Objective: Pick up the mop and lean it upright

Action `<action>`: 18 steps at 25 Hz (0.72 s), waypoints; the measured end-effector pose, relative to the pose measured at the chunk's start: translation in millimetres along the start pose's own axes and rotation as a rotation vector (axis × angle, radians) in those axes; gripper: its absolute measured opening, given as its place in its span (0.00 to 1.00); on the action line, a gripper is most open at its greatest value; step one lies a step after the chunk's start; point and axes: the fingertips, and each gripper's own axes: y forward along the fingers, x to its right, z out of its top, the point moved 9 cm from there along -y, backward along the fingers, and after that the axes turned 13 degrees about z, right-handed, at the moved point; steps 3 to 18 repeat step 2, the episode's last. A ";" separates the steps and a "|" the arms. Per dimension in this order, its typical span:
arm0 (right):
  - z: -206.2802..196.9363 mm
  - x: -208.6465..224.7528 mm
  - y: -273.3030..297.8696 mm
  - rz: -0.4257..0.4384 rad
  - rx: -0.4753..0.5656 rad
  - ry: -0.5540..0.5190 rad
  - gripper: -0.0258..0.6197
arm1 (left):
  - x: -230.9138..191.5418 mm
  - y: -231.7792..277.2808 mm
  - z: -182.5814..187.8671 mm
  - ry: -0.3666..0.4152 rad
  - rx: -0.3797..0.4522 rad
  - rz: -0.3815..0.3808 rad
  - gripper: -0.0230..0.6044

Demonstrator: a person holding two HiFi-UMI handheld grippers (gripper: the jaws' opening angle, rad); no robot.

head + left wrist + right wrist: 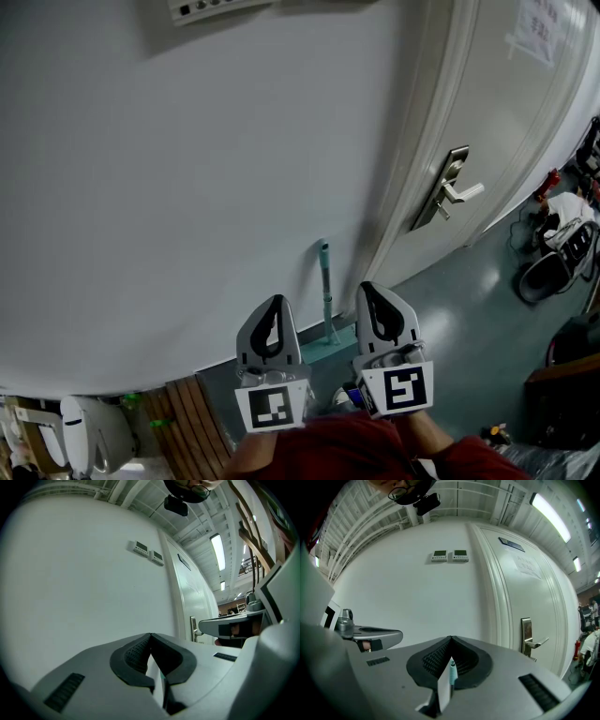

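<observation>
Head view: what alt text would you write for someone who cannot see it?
A teal-handled mop stands upright against a white wall, just left of a white door with a lever handle. In the foreground the person's left claw and right claw are both shut and empty, on either side of the mop.

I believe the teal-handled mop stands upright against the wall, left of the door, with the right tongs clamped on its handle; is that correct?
Not quite: the right tongs are shut on nothing. The head view shows the mop standing on its own against the wall, left of the door, beyond the tongs' tips. The rest of your statement holds.
</observation>
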 end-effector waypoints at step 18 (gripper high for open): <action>0.4 -1.1 -0.8 0.001 0.001 0.000 0.07 | -0.3 -1.3 1.4 0.001 0.003 0.000 0.06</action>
